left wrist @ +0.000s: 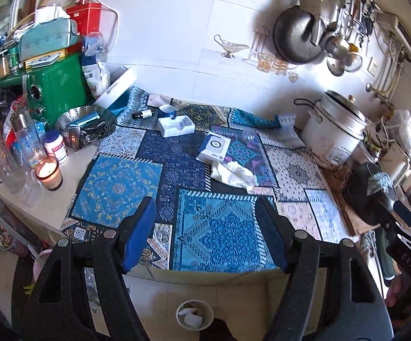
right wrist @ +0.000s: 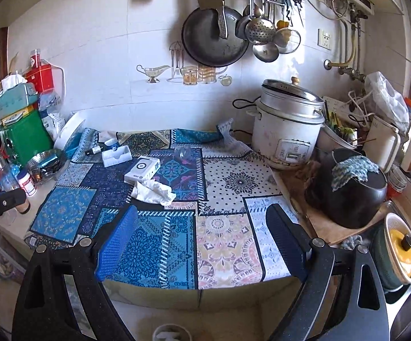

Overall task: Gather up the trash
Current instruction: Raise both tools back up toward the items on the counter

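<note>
A crumpled white tissue [left wrist: 232, 174] lies on the patchwork cloth [left wrist: 214, 227], also in the right wrist view [right wrist: 152, 191]. Behind it lie a flat white box [left wrist: 214, 149] [right wrist: 143, 169], a white plastic tray [left wrist: 175, 126] [right wrist: 116, 156], a small dark bottle [left wrist: 142, 114] and a clear plastic wrapper [right wrist: 183, 153]. A small bin [left wrist: 194, 314] holding white paper stands on the floor below the counter edge. My left gripper [left wrist: 205, 213] is open and empty, held above the cloth's front edge. My right gripper [right wrist: 202, 221] is open and empty, to the right of the tissue.
A lit candle [left wrist: 48, 173], bottles, a steel bowl [left wrist: 86, 126] and a green appliance [left wrist: 53, 91] crowd the left. A white rice cooker [right wrist: 287, 132] and a black pot [right wrist: 347, 187] stand at the right. Pans and utensils hang on the wall.
</note>
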Demonstrator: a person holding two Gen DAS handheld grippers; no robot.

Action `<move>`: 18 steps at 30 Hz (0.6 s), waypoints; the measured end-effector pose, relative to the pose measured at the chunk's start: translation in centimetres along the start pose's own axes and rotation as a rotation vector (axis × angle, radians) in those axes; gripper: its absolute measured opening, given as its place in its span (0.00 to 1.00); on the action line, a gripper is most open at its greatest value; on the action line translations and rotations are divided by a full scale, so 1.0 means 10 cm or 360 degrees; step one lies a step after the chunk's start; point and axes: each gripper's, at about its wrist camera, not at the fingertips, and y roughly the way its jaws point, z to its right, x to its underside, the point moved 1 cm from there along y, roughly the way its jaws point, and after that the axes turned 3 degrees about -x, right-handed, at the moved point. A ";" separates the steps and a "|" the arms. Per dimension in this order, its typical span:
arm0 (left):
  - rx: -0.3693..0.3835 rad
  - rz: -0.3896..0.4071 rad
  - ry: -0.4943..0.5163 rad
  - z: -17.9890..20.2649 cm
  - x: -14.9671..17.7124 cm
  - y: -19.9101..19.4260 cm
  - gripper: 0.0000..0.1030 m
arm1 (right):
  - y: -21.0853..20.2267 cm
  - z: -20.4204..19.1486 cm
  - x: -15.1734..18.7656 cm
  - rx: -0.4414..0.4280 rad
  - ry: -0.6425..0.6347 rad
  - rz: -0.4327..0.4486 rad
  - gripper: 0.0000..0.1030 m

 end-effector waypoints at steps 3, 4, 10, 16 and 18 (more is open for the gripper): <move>-0.0081 0.0047 -0.0041 0.07 -0.24 0.12 0.69 | 0.18 0.17 -0.18 -0.0045 -0.0047 0.0020 0.88; -0.0114 0.0060 -0.0056 0.10 -0.30 0.17 0.69 | 0.24 0.22 -0.23 -0.0059 -0.0060 0.0018 0.88; -0.0216 0.0103 -0.0175 0.23 -0.67 0.55 0.69 | 0.71 0.50 -0.52 -0.0161 -0.0115 -0.0019 0.88; -0.0303 0.0059 -0.0177 0.24 -0.95 0.97 0.69 | 1.08 0.54 -0.71 -0.0237 -0.0135 -0.0035 0.88; -0.0326 0.0031 -0.0141 0.22 -1.01 1.14 0.69 | 1.20 0.50 -0.74 -0.0260 -0.0130 -0.0052 0.88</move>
